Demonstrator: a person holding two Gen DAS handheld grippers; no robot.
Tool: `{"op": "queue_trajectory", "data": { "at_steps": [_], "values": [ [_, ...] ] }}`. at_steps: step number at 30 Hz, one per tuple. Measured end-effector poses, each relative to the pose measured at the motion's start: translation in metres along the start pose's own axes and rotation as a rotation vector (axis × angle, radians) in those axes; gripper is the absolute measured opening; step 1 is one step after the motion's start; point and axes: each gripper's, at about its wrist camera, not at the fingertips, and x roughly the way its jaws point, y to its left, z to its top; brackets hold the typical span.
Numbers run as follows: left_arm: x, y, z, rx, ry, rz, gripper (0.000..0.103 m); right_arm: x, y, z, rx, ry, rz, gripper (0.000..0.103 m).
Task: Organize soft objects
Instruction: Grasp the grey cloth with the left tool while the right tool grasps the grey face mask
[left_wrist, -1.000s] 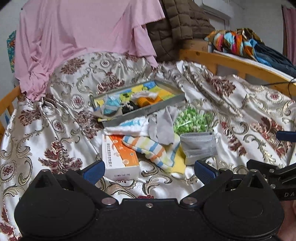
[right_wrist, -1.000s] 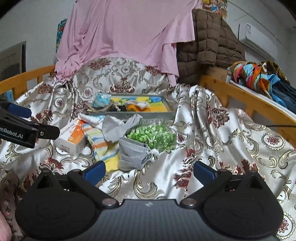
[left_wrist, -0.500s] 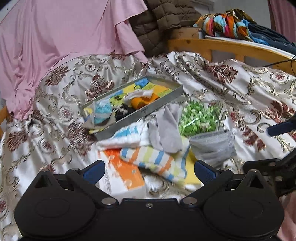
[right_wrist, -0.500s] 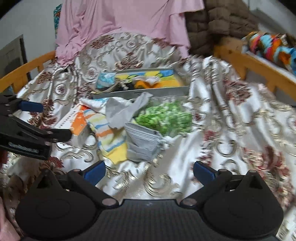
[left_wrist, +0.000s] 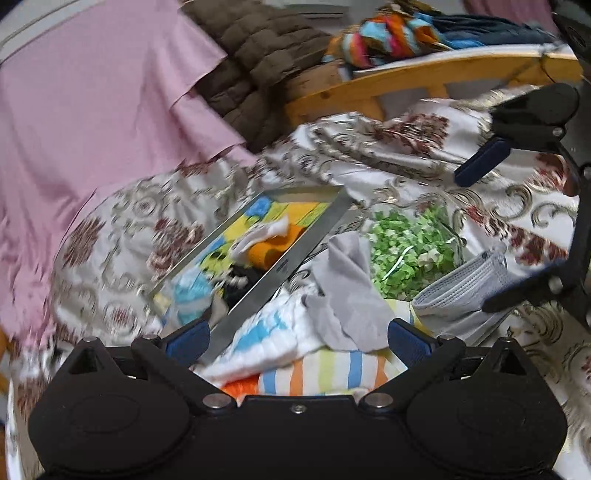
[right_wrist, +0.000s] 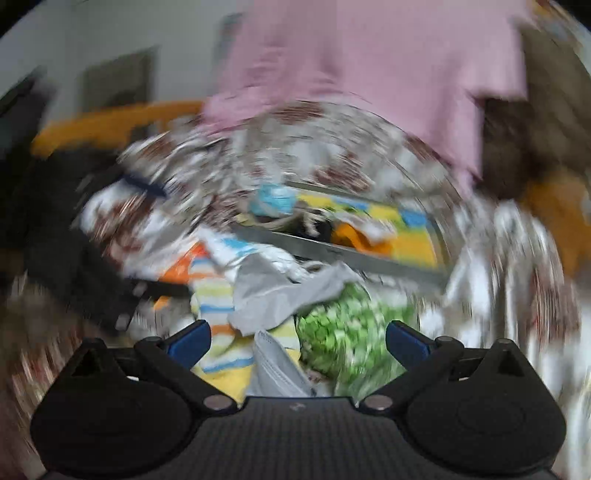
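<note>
1. Left tool (left_wrist: 298, 339) hangs spread wide, empty, over the striped towel (left_wrist: 325, 373) and grey cloth (left_wrist: 347, 291).
2. Right tool (right_wrist: 298, 338), jaws apart too, is above the grey mask (right_wrist: 277, 365).
3. Beyond lies the metal tray (left_wrist: 295, 254) of soft bits on the bed (left_wrist: 406, 147).

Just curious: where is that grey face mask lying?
In the left wrist view, the grey face mask lies at right on the patterned bedspread, beside the green bag.
</note>
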Motion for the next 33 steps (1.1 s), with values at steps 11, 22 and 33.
{"op": "queue_trajectory", "data": {
  "at_steps": [11, 22, 33],
  "values": [
    [0.065, -0.008, 0.013, -0.005, 0.041, -0.208, 0.094, 0.035, 0.028, -0.021, -0.199, 0.116, 0.030, 0.092],
    [0.078, -0.012, 0.001, -0.034, 0.138, -0.264, 0.076, 0.050, 0.032, -0.035, -0.253, 0.172, -0.001, 0.082],
    [0.082, -0.009, -0.008, -0.175, 0.159, -0.261, 0.037, 0.048, 0.036, -0.034, -0.243, 0.174, -0.018, 0.058]
  ]
}}
